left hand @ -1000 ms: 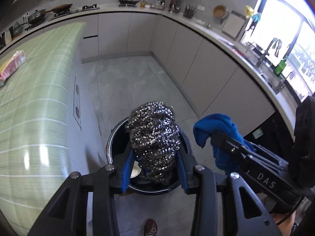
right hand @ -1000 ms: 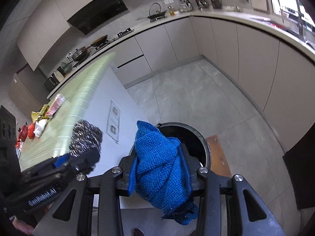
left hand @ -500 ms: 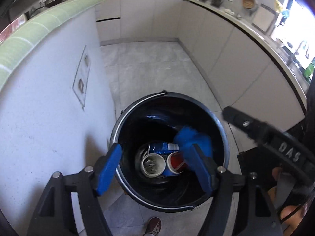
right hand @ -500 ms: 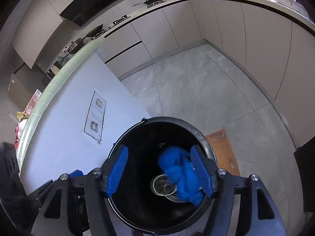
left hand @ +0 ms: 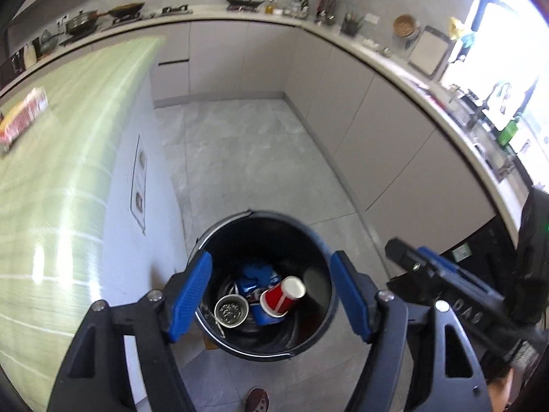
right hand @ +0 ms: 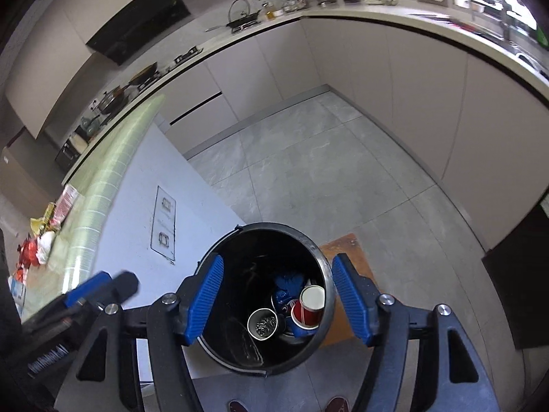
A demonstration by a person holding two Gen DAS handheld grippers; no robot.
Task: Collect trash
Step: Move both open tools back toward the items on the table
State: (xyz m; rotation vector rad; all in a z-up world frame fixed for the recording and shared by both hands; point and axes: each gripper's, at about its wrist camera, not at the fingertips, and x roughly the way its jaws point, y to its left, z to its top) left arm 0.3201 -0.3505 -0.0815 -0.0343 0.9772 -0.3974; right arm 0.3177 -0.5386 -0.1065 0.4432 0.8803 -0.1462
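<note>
A black round trash bin [left hand: 260, 215] stands on the floor below both grippers. Inside it lie a red paper cup [left hand: 282, 298], a blue cloth [left hand: 255, 271] and a steel scourer [left hand: 231, 310] sitting in a cup. My left gripper [left hand: 271, 293] hangs open above the bin mouth, with nothing between its blue pads. In the right wrist view the same bin [right hand: 271, 227] holds the red cup [right hand: 308, 309], blue cloth [right hand: 288, 281] and scourer [right hand: 262, 324]. My right gripper [right hand: 277, 297] is open and empty too, beside the left one.
A green-topped island [left hand: 68, 144] with a white side and wall sockets [left hand: 139, 178] rises just left of the bin, with snack packets [left hand: 24, 118] on it. A brown mat [right hand: 346, 250] lies right of the bin. Cabinets line the far wall. A person's shoe [left hand: 258, 399] is below.
Both grippers opened: the steel scourer left the left one and the blue cloth left the right one, and both fell into the bin. The grippers dipped toward the bin, then rose back.
</note>
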